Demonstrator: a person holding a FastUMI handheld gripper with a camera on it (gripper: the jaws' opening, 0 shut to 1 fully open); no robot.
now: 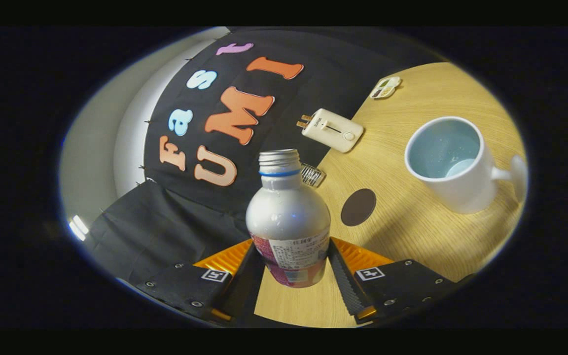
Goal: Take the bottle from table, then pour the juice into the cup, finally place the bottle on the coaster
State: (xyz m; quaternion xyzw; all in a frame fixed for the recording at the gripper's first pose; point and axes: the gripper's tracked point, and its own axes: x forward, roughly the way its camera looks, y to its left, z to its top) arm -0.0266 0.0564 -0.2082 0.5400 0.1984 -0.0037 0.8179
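Between the two fingers the bottle [289, 222] is sitting, and the gripper [291, 266] is clamping it low on the labelled body, a finger pressing on each side. The bottle's open neck is pointing away towards twelve o'clock, no cap on it. Out at two o'clock from the bottle, the white cup [454, 165] is standing on the wooden table [412, 236], well apart. The dark round coaster [358, 207] is lying between them, just beside the bottle's shoulder. Further off at one o'clock, a white plug adapter [336, 129] is lying near the table's edge.
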